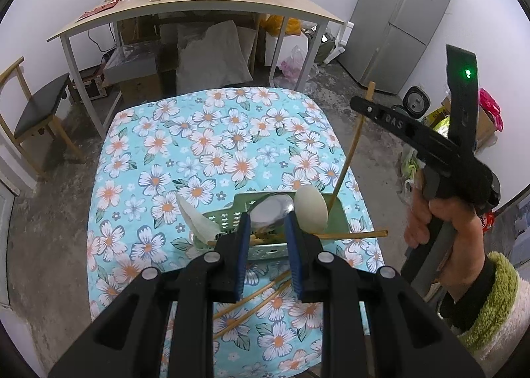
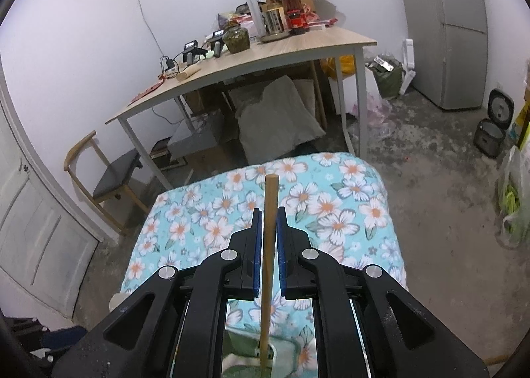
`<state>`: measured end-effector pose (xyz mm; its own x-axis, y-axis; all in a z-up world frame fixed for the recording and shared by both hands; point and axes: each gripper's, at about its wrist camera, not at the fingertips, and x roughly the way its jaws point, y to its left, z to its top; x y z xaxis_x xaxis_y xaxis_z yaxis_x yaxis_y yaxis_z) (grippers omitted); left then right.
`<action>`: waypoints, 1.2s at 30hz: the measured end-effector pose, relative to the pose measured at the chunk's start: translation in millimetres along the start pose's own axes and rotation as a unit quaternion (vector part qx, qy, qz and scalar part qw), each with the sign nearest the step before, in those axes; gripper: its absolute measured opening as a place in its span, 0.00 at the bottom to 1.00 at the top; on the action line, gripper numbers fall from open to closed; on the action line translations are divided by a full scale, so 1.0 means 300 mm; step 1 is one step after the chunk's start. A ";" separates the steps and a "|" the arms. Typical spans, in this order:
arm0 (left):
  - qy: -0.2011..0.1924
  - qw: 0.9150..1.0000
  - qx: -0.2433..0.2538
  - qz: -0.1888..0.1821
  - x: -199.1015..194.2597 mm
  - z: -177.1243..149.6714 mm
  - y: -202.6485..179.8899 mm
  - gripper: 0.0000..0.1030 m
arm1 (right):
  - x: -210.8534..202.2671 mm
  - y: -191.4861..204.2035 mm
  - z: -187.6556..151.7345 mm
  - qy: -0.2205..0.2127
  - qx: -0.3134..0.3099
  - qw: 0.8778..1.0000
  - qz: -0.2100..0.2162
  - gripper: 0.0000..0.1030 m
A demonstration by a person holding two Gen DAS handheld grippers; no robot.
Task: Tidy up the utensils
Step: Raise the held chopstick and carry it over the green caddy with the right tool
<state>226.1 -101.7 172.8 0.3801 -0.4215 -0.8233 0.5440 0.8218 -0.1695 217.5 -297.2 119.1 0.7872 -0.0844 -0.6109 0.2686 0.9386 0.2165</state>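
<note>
Chopstick transfer to utensil basket

The right hand-held gripper [image 2: 268, 212] grips one chopstick [image 2: 269, 229], lower end inside the green basket [image 1: 338, 215] on the floral worktop [image 1: 212, 146]. The left hand-held gripper [image 1: 267, 217], slightly parted and empty, hovers above the basket.

- Grippers: two, the left gripper [image 1: 266, 222] and the right gripper [image 2: 269, 212].
- Chopsticks: at least four. One chopstick [image 2: 269, 245] stands between the right gripper's fingers, one [image 1: 351, 235] lies across the basket ahead of the left gripper, and at least two [image 1: 251, 298] lie on the cloth under the left gripper.
- Spoons: three, all just ahead of the left gripper. One is metal [image 1: 271, 209] and two are white [image 1: 311, 209] [image 1: 198, 220].
- Basket [image 1: 339, 215]: one, green.
- Tables: two. One is flower-clothed [image 1: 215, 146], below both grippers. One is wooden [image 1: 185, 10], beyond them.
- Chair [image 1: 36, 110]: one.
- Fridge [image 1: 397, 20]: one.
</note>
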 end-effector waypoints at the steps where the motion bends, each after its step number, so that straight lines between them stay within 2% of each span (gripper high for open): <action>1: 0.000 1.000 0.000 0.000 0.002 0.000 -0.002 0.20 | 0.000 -0.002 -0.004 0.003 0.000 1.000 0.000 0.08; 8: 0.003 1.000 0.003 0.001 0.013 -0.003 -0.021 0.20 | -0.064 -0.017 -0.030 0.019 0.007 1.000 0.010 0.16; 15: 0.002 1.000 0.007 0.000 0.013 -0.006 -0.057 0.20 | -0.120 -0.051 -0.022 0.022 0.028 0.999 0.037 0.17; 16: 0.002 1.000 0.009 0.000 0.013 -0.006 -0.063 0.20 | -0.116 -0.070 -0.017 0.025 0.041 0.998 0.046 0.18; 17: 0.001 1.000 0.010 0.000 0.012 -0.006 -0.068 0.20 | -0.108 -0.094 -0.008 0.030 0.060 0.996 0.057 0.25; 19: 0.002 1.000 0.011 0.001 0.014 -0.007 -0.078 0.20 | -0.082 -0.147 0.001 0.044 0.110 0.989 0.092 0.41; 20: 0.003 1.000 0.011 0.001 0.015 -0.007 -0.082 0.20 | -0.050 -0.184 0.004 0.062 0.145 0.980 0.118 0.47; 23: 0.004 1.000 0.012 0.003 0.016 -0.009 -0.096 0.20 | 0.046 -0.255 0.009 0.102 0.212 0.958 0.165 0.48; 25: 0.004 1.000 0.015 0.005 0.016 -0.009 -0.105 0.20 | 0.097 -0.268 0.022 0.118 0.217 0.952 0.181 0.48; 29: 0.007 1.000 0.019 0.007 0.020 -0.011 -0.122 0.20 | 0.176 -0.249 0.056 0.141 0.197 0.946 0.216 0.48; 31: 0.008 1.000 0.022 0.008 0.021 -0.009 -0.131 0.20 | 0.180 -0.235 0.056 0.145 0.189 0.946 0.221 0.46; 34: 0.011 1.000 0.025 0.007 0.029 -0.006 -0.138 0.20 | 0.181 -0.208 0.062 0.149 0.162 0.952 0.211 0.26; 35: 0.011 1.000 0.026 0.006 0.031 -0.004 -0.141 0.20 | 0.178 -0.203 0.060 0.151 0.158 0.953 0.211 0.13; 36: 0.010 1.000 0.028 0.006 0.031 -0.001 -0.145 0.20 | 0.174 -0.205 0.057 0.151 0.158 0.952 0.213 0.09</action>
<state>205.9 -141.1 172.2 0.3712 -0.4037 -0.8362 0.5804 0.8038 -0.1305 251.5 -365.0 86.7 0.6795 0.4259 -0.5974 0.1522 0.7147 0.6826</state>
